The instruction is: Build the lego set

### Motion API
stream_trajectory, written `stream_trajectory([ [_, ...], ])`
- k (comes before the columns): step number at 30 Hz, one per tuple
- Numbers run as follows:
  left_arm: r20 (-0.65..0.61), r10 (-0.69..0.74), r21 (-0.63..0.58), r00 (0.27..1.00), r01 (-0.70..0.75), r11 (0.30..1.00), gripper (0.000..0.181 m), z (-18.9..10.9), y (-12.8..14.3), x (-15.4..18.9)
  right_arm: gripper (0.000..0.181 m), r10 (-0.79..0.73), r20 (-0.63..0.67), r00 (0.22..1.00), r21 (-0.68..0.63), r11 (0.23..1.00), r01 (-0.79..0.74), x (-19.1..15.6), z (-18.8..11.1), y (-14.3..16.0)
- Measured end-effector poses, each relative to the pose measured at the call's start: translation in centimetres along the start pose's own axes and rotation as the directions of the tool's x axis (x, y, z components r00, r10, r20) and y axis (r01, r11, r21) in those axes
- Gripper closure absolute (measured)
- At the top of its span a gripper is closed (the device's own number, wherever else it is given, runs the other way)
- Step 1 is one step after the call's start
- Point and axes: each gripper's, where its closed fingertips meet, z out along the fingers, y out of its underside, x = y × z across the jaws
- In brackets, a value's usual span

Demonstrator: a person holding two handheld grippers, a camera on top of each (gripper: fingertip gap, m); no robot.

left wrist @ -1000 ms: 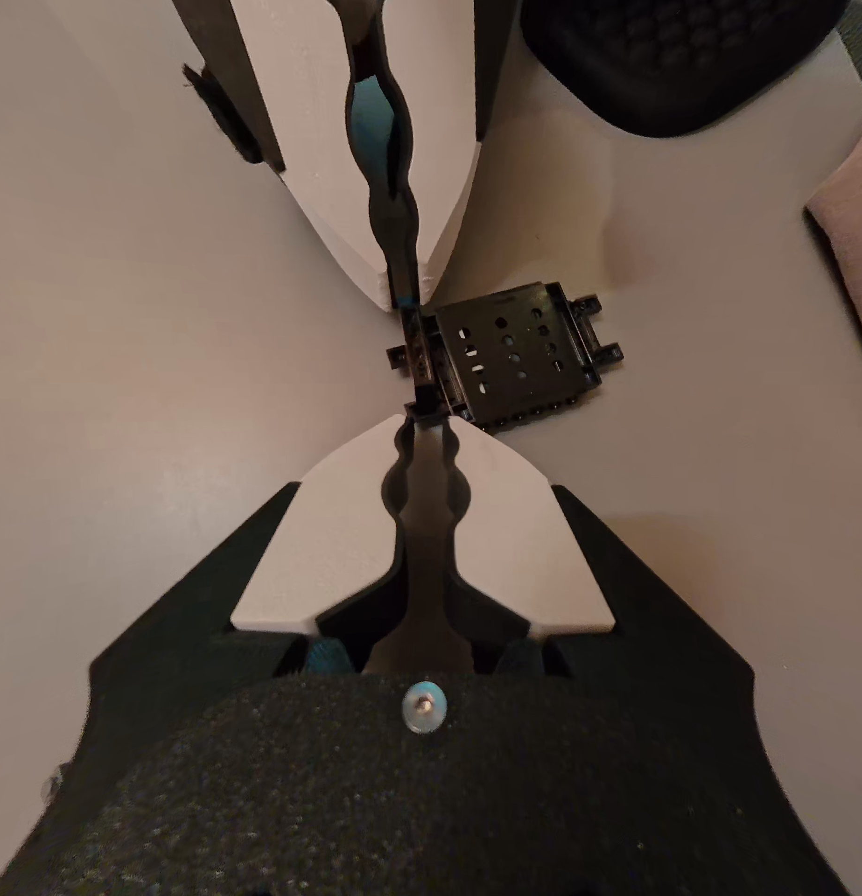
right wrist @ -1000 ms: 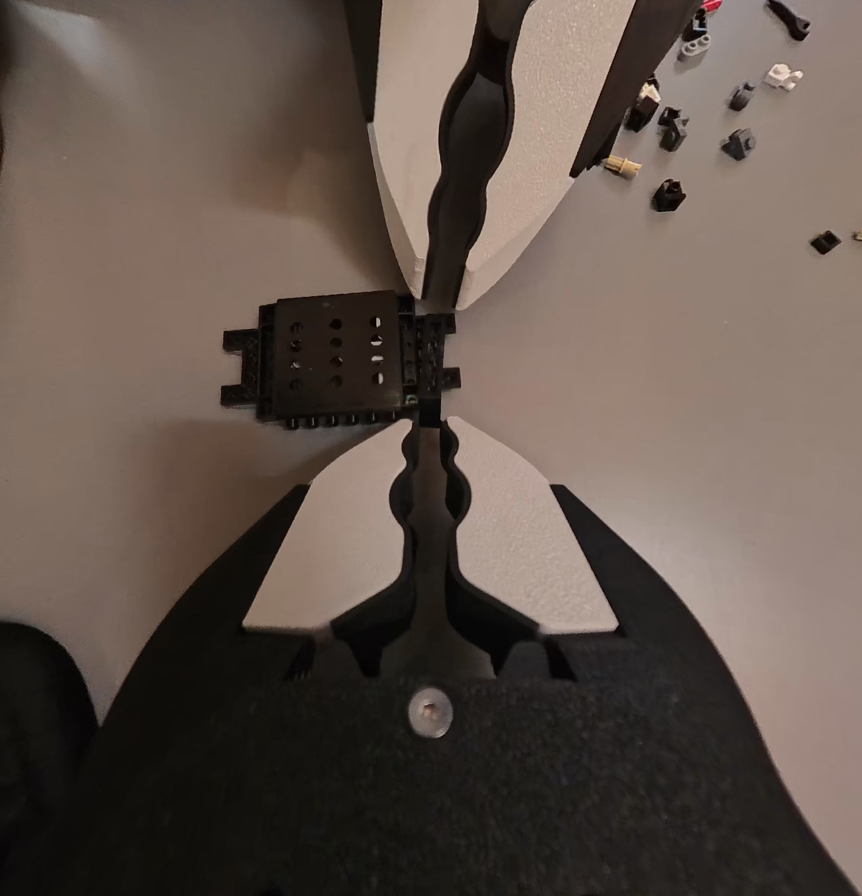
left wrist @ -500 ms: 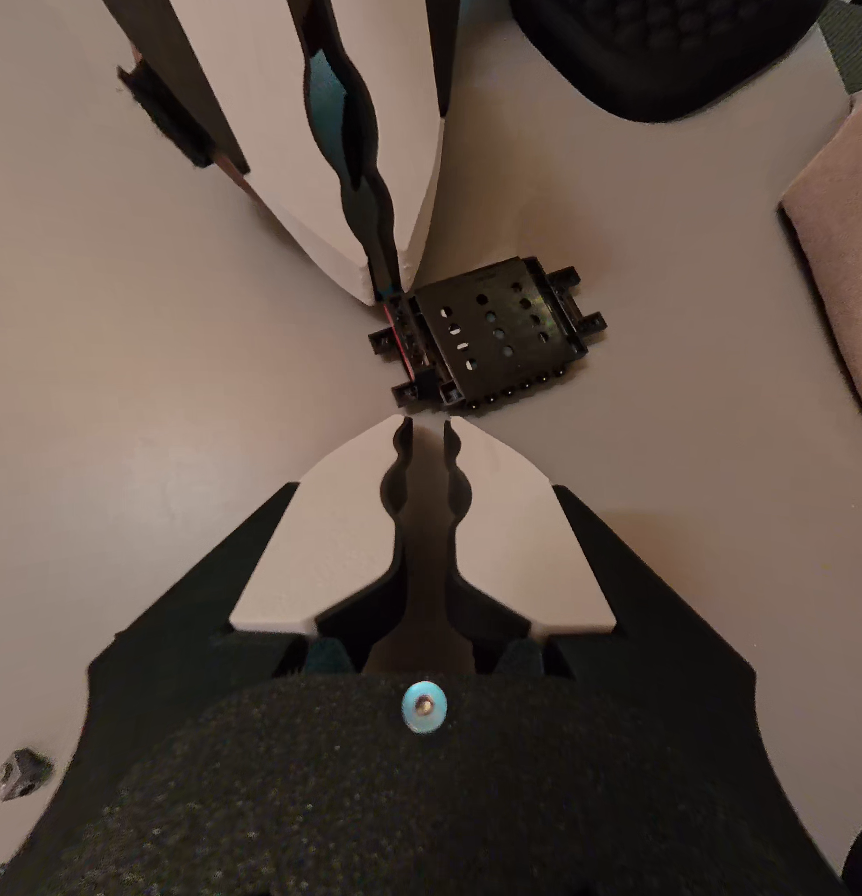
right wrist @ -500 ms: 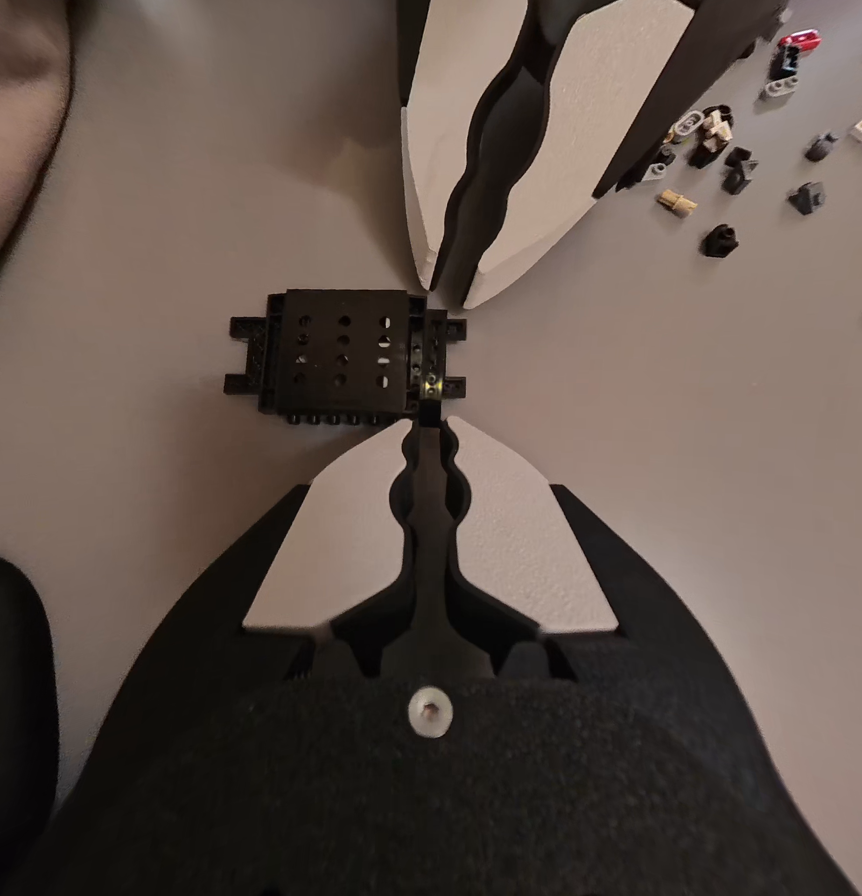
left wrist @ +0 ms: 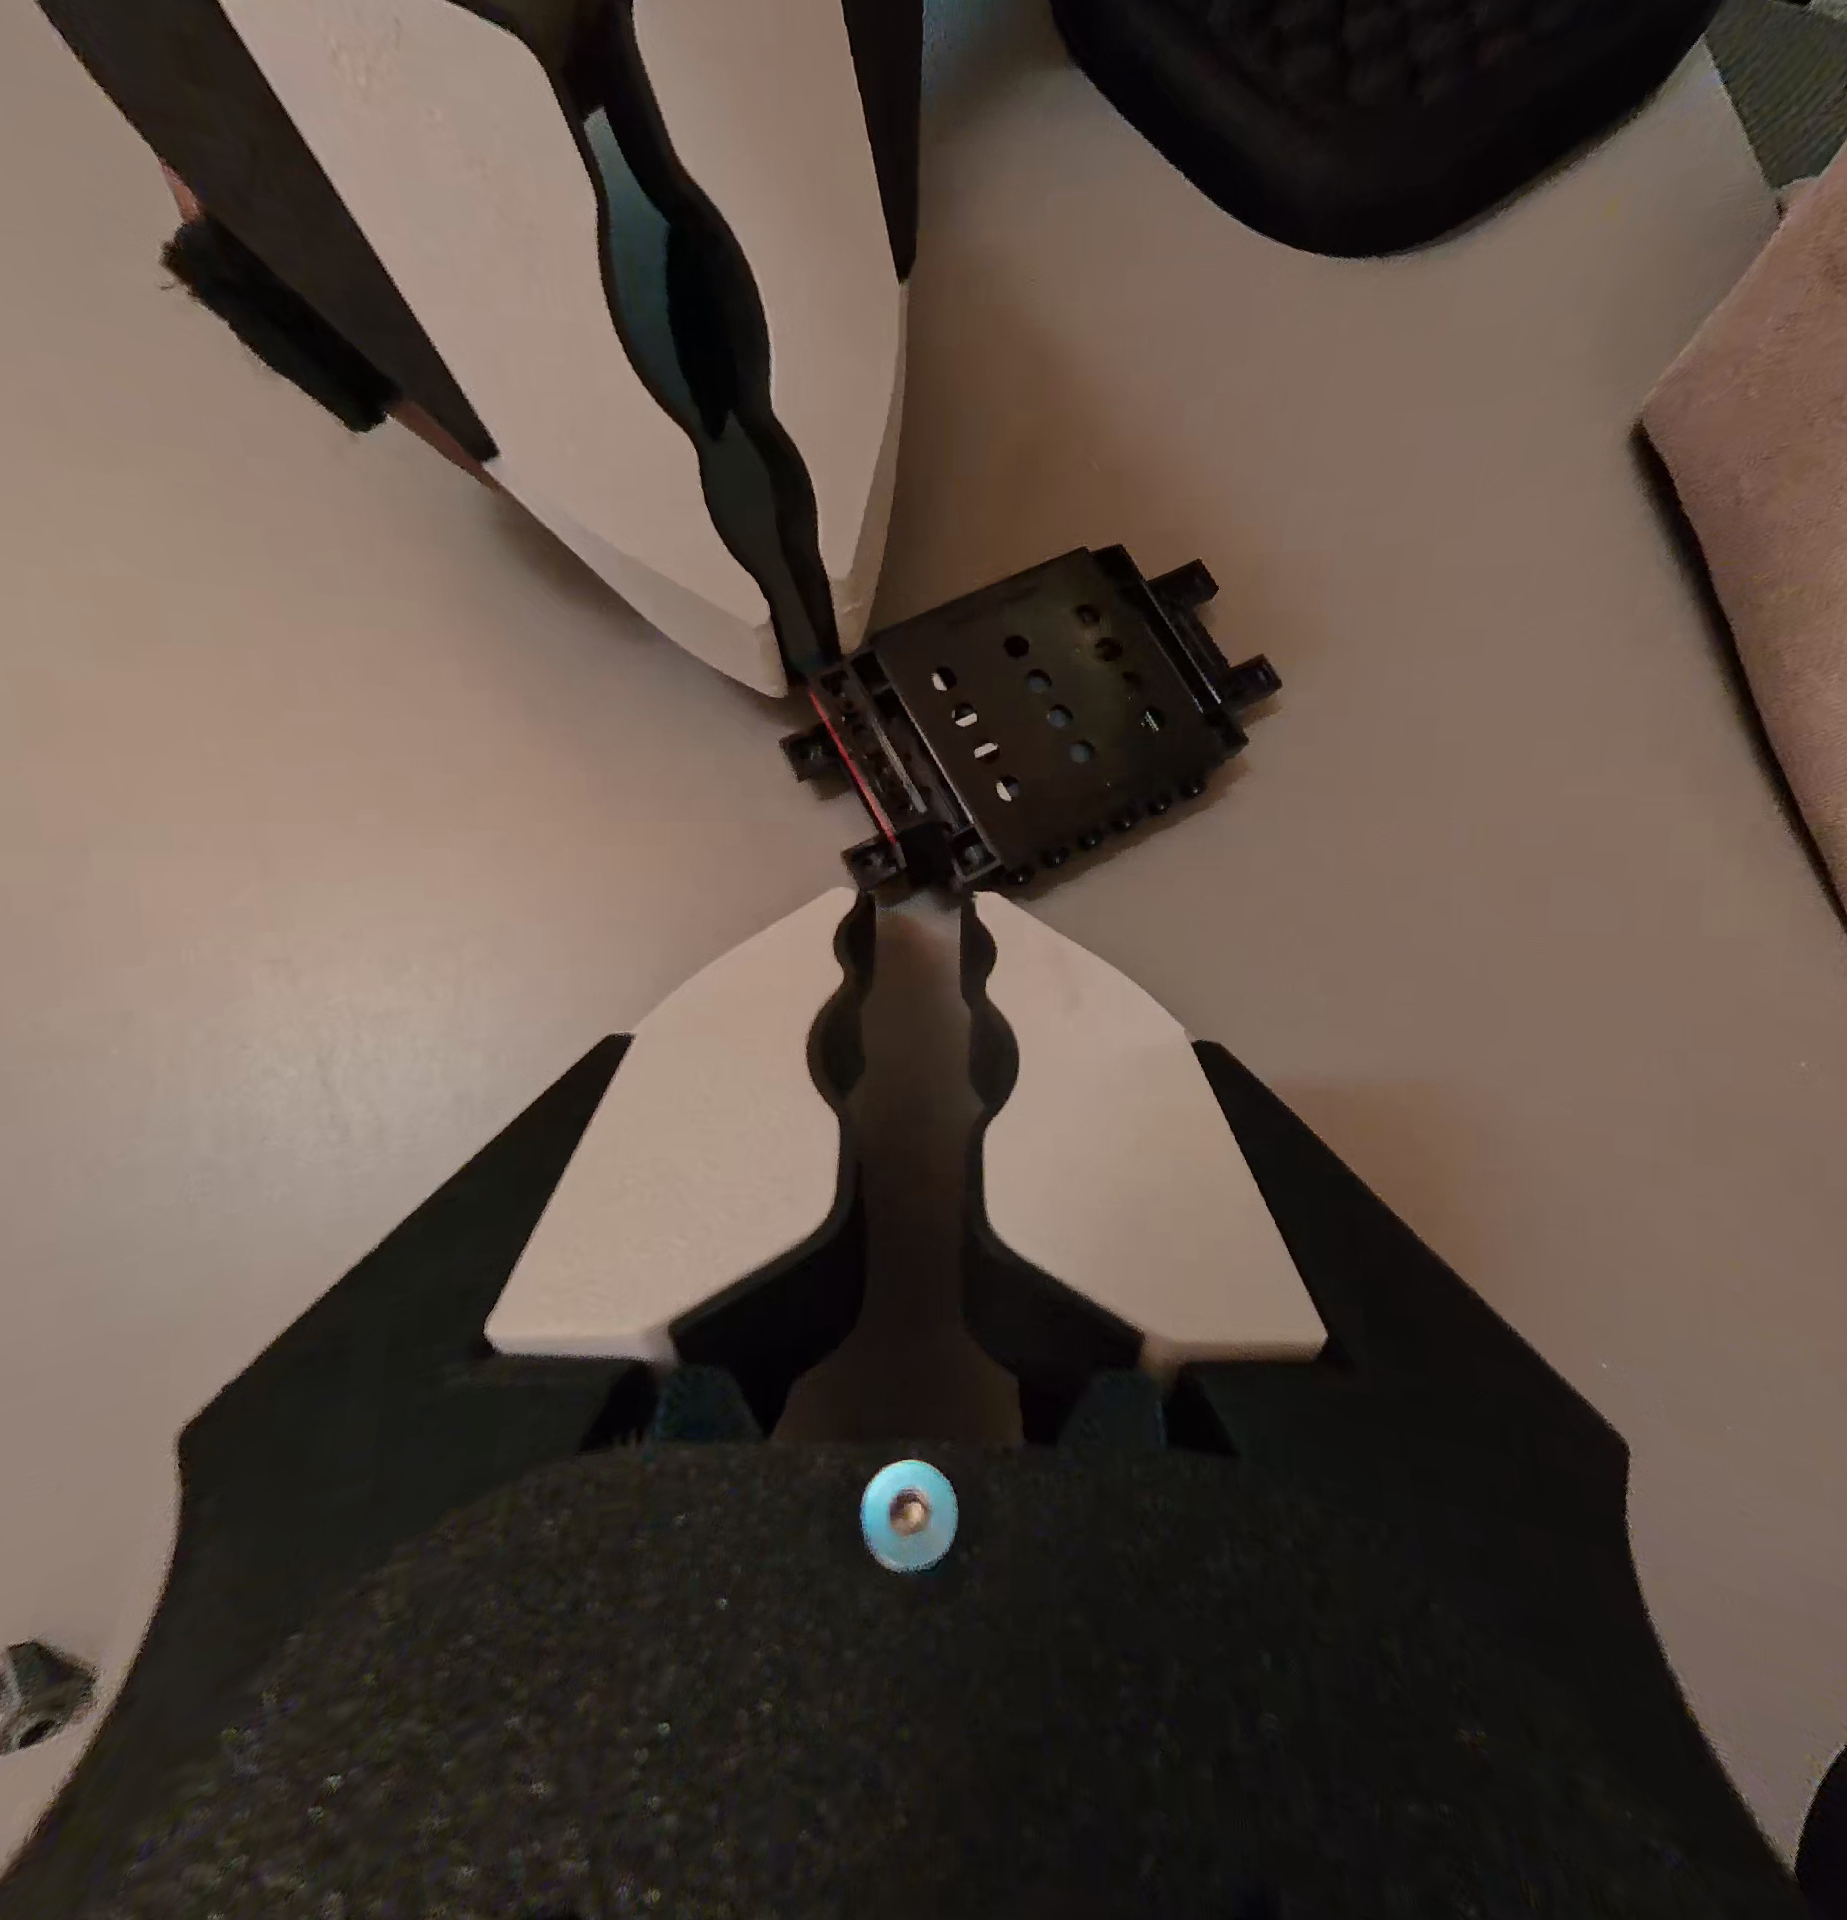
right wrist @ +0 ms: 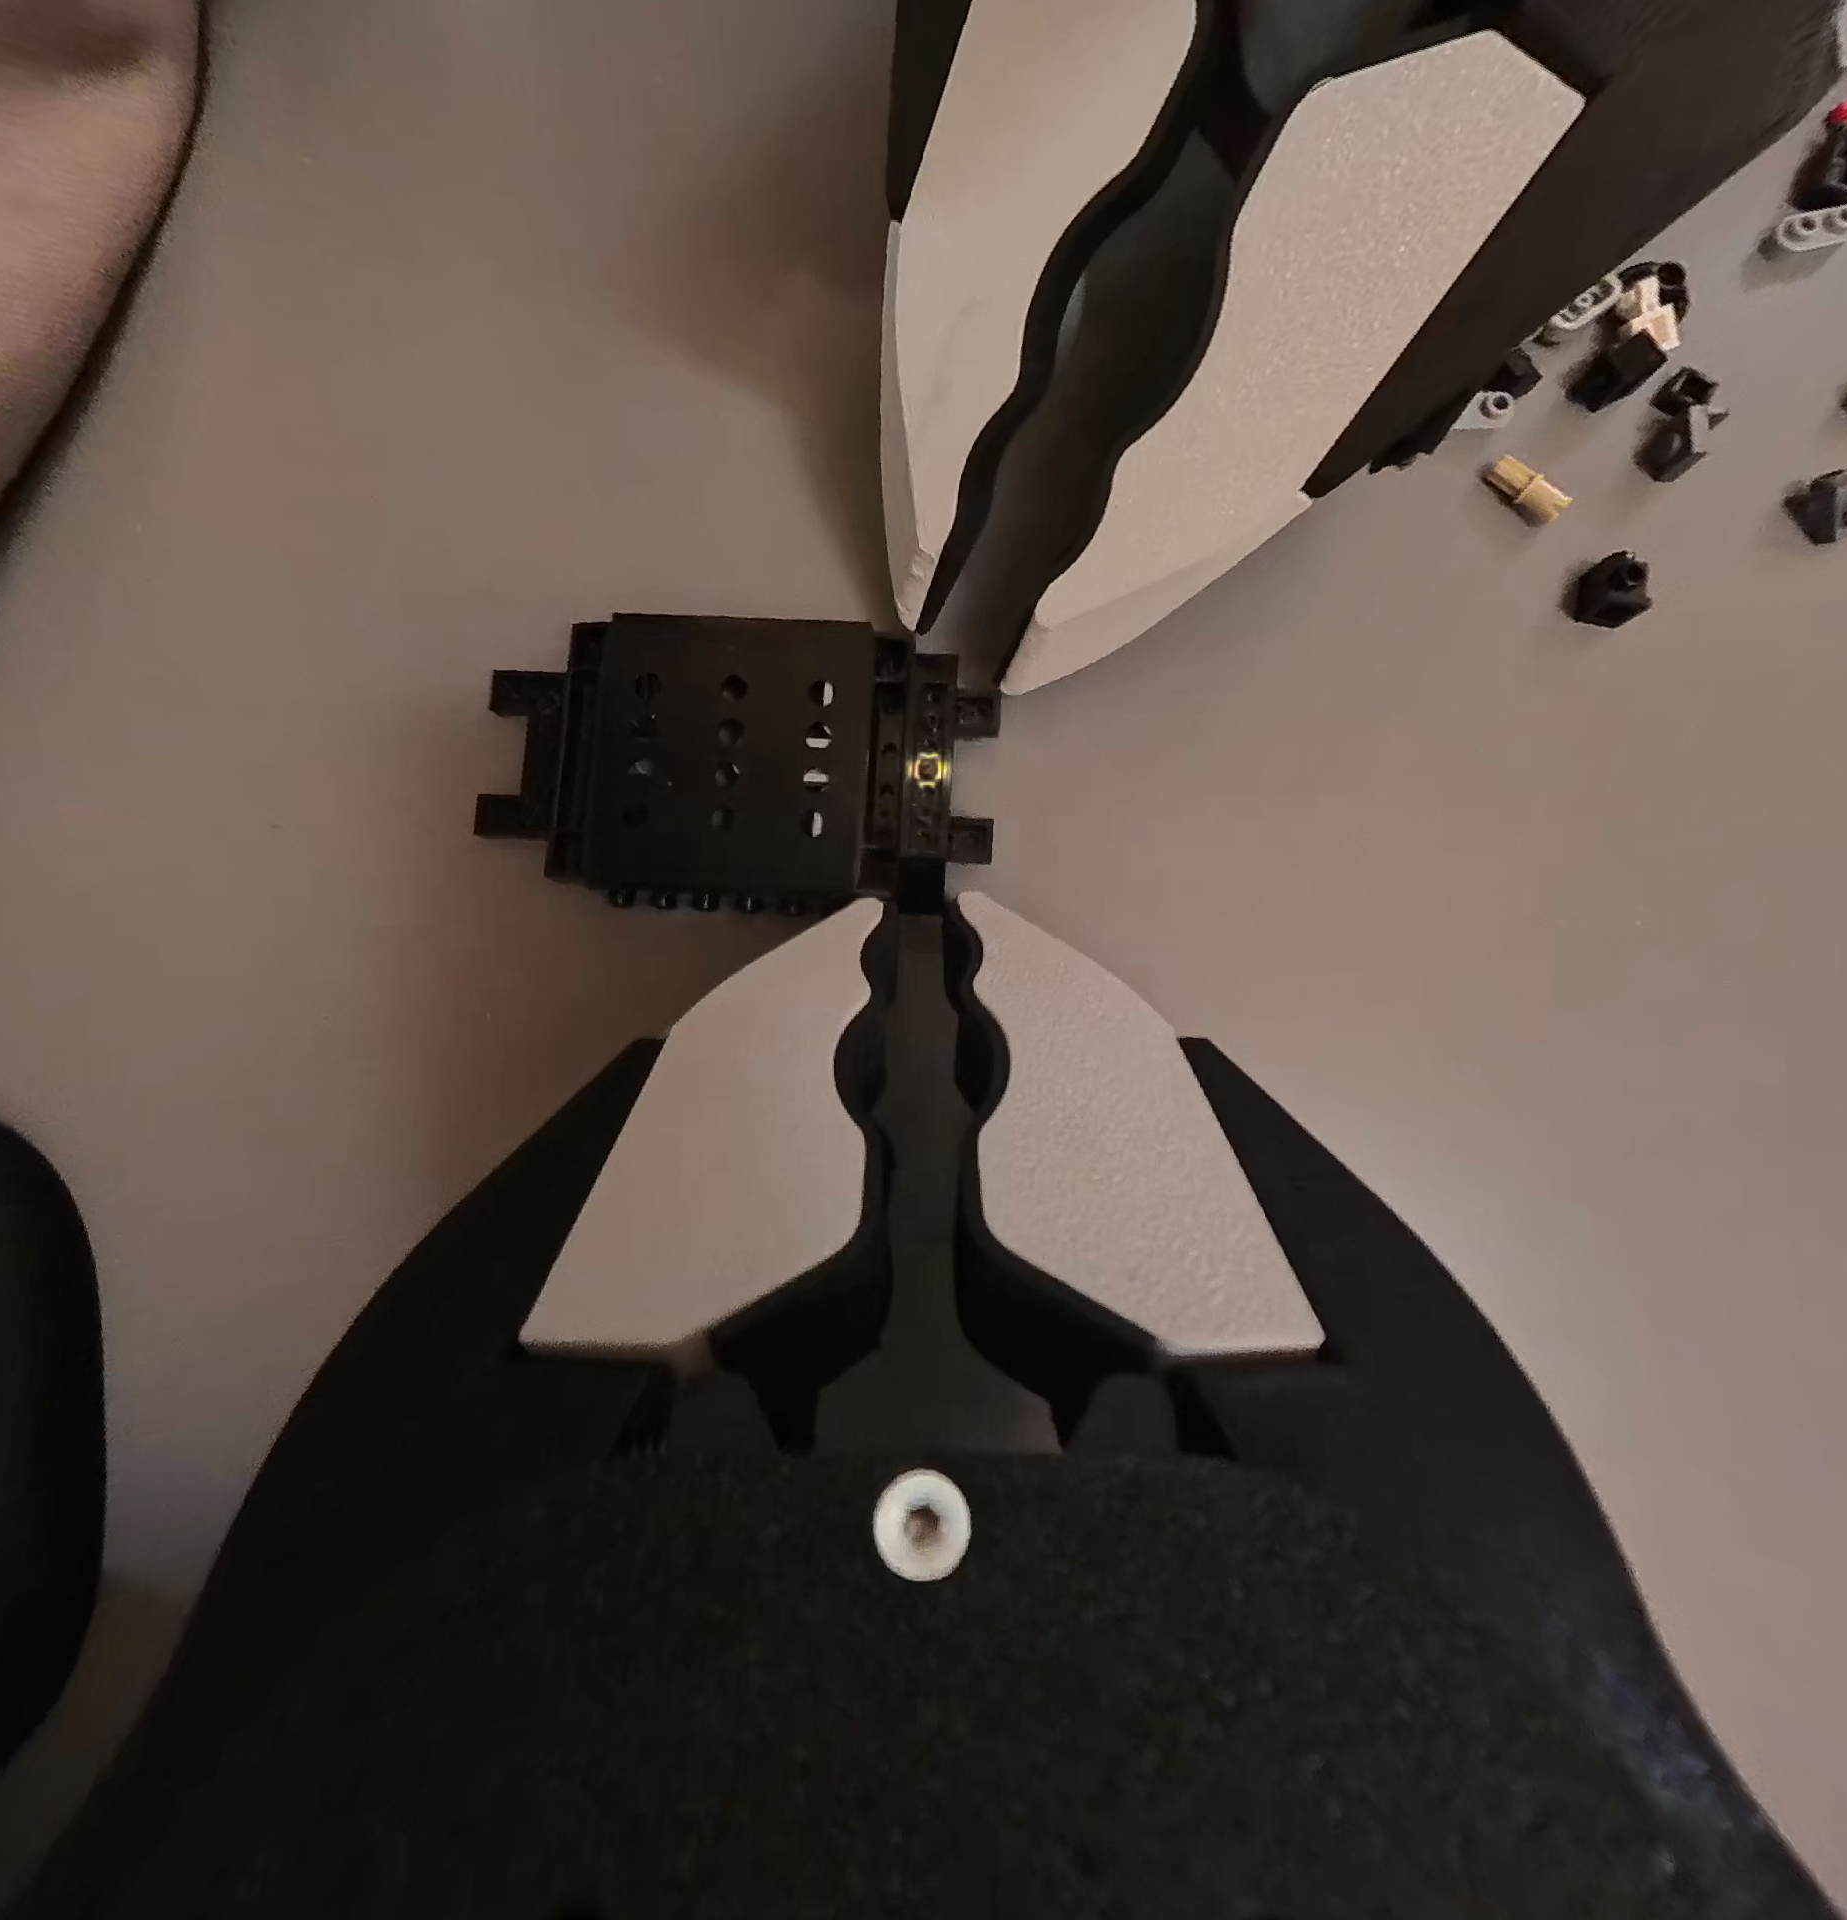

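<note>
The black lego assembly (left wrist: 1033,727), a flat plate with holes and beams at both ends, lies low over the grey table (left wrist: 275,831). In the right wrist view my right gripper (right wrist: 924,904) is shut on the assembly's (right wrist: 732,764) right end beam. It also shows at the top of the left wrist view (left wrist: 799,665), pinching that end. My left gripper (left wrist: 917,906) is open and empty, its tips just short of the assembly's near corner. In the right wrist view the left gripper (right wrist: 966,644) hangs open beside the far end of the same beam.
Several loose small pieces (right wrist: 1615,353), a tan pin (right wrist: 1527,488) and a black piece (right wrist: 1610,592) lie at the right. A small grey piece (left wrist: 31,1688) lies near my left gripper. A black mesh object (left wrist: 1366,104) and grey fabric (left wrist: 1792,520) sit at the edge. Spacing between my two grippers at the tips: around 5 cm. The tan pin (right wrist: 1527,488) is about 11 cm from my left fingertips.
My left gripper has let go of the assembly's end beam, opened and drawn back a little. My right gripper still holds the assembly, which has turned slightly.
</note>
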Motion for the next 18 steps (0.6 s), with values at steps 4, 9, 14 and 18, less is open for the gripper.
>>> stream_trajectory([
  [4, -0.016, 0.008, 0.011, 1.0, -0.008, 1.0, 0.166, -0.03, -0.02, 0.32, 0.173, -0.016, 0.021, 1.0, -0.026, 1.0, 0.016, -0.06, 0.03, 0.07],
  [9, -0.038, 0.008, 0.025, 0.999, -0.007, 1.0, 0.165, -0.07, -0.14, 0.67, 0.173, -0.02, 0.042, 0.999, -0.024, 0.999, 0.021, -0.19, -0.06, -0.26],
  [14, -0.045, 0.009, 0.032, 0.999, -0.008, 0.999, 0.164, -0.05, -0.27, 0.8, 0.172, -0.009, 0.068, 0.998, -0.027, 1.0, 0.011, -0.31, 0.08, -0.19],
  [18, -0.056, 0.001, 0.048, 0.998, 0.002, 0.999, 0.164, -0.21, -0.48, 0.9, 0.172, 0.007, 0.094, 0.996, -0.02, 1.0, -0.005, -0.43, -0.01, -0.22],
])
